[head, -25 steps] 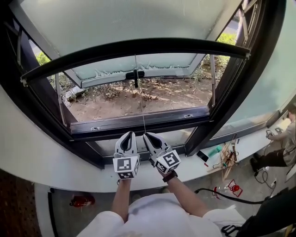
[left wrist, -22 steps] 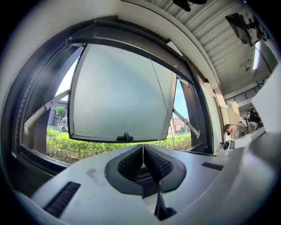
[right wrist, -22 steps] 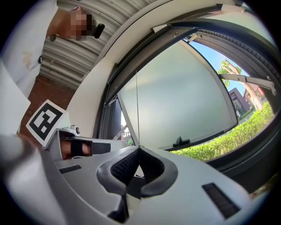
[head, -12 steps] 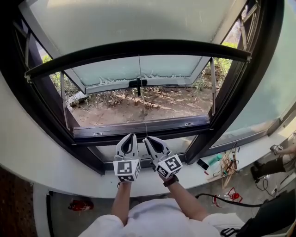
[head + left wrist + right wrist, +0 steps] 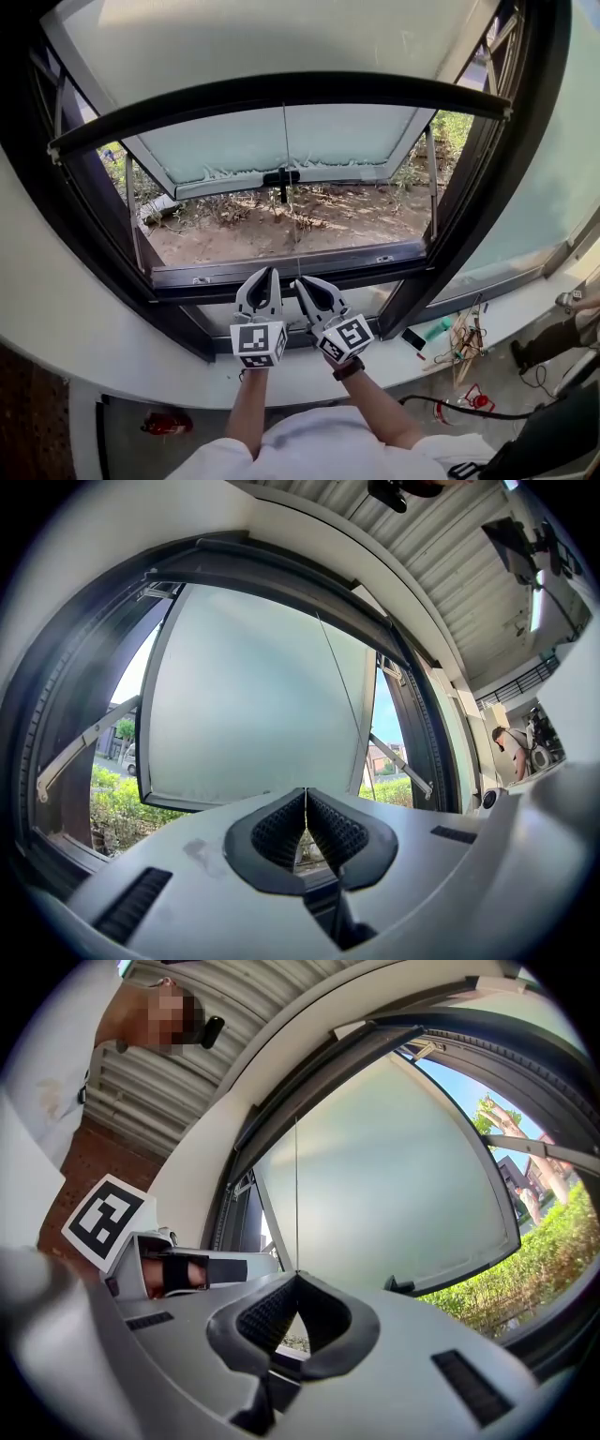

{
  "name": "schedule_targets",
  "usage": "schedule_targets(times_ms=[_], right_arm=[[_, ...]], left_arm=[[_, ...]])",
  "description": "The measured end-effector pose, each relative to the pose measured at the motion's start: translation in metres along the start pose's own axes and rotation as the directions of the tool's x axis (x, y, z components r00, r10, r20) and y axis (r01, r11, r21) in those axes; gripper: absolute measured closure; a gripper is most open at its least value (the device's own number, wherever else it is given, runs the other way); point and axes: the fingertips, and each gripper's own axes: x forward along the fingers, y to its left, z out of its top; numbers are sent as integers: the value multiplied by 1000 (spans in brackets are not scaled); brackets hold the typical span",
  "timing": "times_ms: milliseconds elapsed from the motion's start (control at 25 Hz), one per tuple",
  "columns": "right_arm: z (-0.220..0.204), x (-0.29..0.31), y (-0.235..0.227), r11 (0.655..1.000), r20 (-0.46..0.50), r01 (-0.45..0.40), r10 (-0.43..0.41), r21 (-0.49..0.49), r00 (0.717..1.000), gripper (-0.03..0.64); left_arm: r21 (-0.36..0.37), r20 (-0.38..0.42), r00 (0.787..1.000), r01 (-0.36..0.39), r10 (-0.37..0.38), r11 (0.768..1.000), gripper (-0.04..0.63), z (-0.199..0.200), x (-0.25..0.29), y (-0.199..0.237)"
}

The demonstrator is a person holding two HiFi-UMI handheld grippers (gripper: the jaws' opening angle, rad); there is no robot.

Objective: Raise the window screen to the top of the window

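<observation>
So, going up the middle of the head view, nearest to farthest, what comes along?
White shirt, grey left gripper beside right gripper, dark lower window rail, bare soil outside, black handle, frosted glass pane.

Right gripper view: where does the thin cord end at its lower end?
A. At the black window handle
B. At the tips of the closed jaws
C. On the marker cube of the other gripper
B: the thin cord runs straight down to the tips of the right gripper, whose jaws are shut on it.
</observation>
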Motion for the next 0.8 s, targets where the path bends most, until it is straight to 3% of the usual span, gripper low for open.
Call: schedule_targets(times_ms=[280,640,800], right_arm=[[37,12,-5,997,66,-3,8,-82,998,615],[64,26,-14,995,118,11,1,-99,993,615],[91,36,-8,979,138,5,23,-203,990,615]], left_arm=[[14,44,999,8,-8,1000,589,22,4,3],[44,97,995,24,-28,999,589,49,18,4],[65,119,992,40,-47,997,589,64,26,2]])
